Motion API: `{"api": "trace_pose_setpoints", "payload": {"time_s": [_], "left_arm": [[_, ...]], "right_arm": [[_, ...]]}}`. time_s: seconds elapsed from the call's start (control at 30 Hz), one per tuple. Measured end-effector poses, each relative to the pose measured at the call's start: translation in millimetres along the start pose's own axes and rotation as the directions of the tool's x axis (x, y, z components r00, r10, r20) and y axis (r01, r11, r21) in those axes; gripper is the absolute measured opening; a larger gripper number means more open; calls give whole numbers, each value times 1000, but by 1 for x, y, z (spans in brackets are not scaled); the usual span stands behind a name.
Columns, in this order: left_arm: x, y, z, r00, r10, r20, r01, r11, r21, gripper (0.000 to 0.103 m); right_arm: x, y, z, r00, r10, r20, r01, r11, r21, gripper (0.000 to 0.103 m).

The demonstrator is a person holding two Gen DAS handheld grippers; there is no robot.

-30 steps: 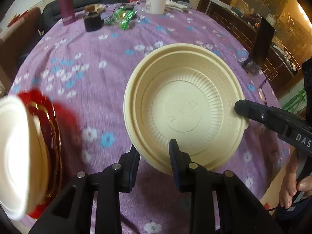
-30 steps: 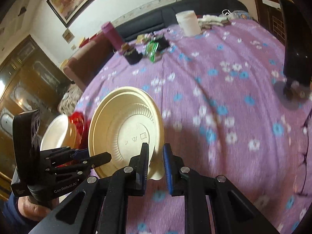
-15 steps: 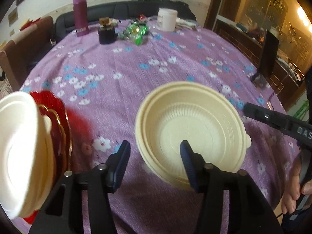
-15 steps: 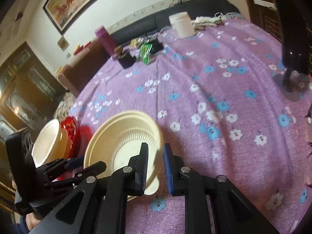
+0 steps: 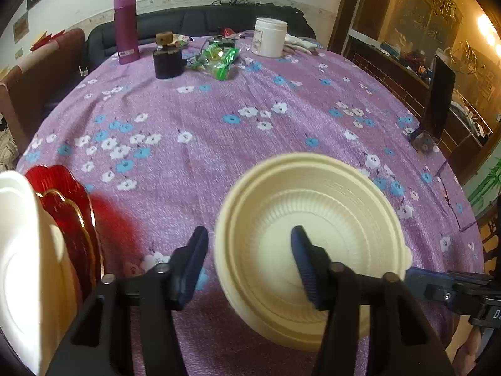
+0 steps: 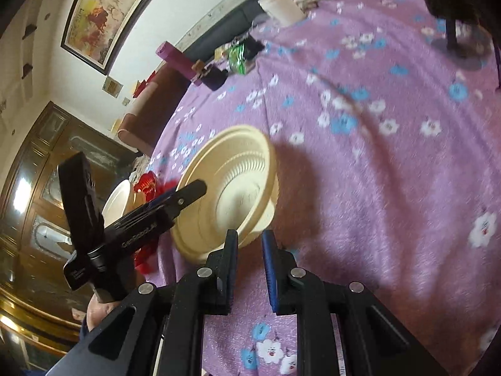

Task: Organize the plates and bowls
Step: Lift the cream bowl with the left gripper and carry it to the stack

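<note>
Bowl: cream ribbed plastic, stacked pair, tilted above the purple floral surface.
Left hand-held gripper: wide open, one finger inside the bowl, one outside; no grip.
Right hand-held gripper: narrow gap, pinching the bowl's rim tab.
Left edge: red plates, white bowl, on edge.
Far side: bottle, white jar.

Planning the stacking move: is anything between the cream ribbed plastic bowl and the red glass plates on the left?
Only bare purple floral tablecloth and one finger of the open left gripper lie between the cream ribbed plastic bowl and the red glass plates.
</note>
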State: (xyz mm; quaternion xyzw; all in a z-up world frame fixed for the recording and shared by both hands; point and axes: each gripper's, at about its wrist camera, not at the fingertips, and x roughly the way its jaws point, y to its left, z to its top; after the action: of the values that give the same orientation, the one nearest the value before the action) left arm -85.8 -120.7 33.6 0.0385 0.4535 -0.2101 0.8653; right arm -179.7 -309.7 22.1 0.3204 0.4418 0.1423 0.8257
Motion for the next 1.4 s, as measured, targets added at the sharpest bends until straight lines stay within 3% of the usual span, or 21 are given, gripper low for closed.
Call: {"api": "trace_pose_setpoints", "payload": {"time_s": [0.3, 0.47, 0.73, 0.8, 0.83, 0.87, 1.2, 1.4], "left_arm": [[-10, -11, -12, 999, -41, 3, 41, 999, 22, 43], [-8, -7, -12, 1000, -9, 9, 9, 1000, 19, 43], [-6, -8, -12, 1000, 7, 22, -8, 1000, 29, 43], [-8, -11, -13, 999, 26, 39, -27, 999, 37, 38], [-8, -13, -14, 999, 30, 41, -31, 999, 44, 27], [-8, -14, -14, 998, 39, 46, -42, 998, 51, 26], [-15, -23, -24, 992, 85, 89, -91, 994, 63, 26], [-21, -34, -31, 980, 136, 144, -149, 985, 86, 27]], "right_arm": [[2, 4, 14, 995, -70, 76, 73, 997, -40, 18], [-3, 2, 20, 986, -121, 117, 129, 989, -65, 19], [-1, -6, 16, 993, -81, 83, 84, 996, -35, 25], [2, -5, 14, 992, -86, 89, 91, 995, -43, 25], [4, -4, 14, 992, -87, 88, 91, 995, -48, 25], [7, -3, 13, 993, -84, 78, 88, 995, -48, 24], [-2, 4, 8, 987, -104, 119, 112, 992, -60, 21], [-2, 5, 5, 986, -110, 123, 118, 991, -59, 21]]}}
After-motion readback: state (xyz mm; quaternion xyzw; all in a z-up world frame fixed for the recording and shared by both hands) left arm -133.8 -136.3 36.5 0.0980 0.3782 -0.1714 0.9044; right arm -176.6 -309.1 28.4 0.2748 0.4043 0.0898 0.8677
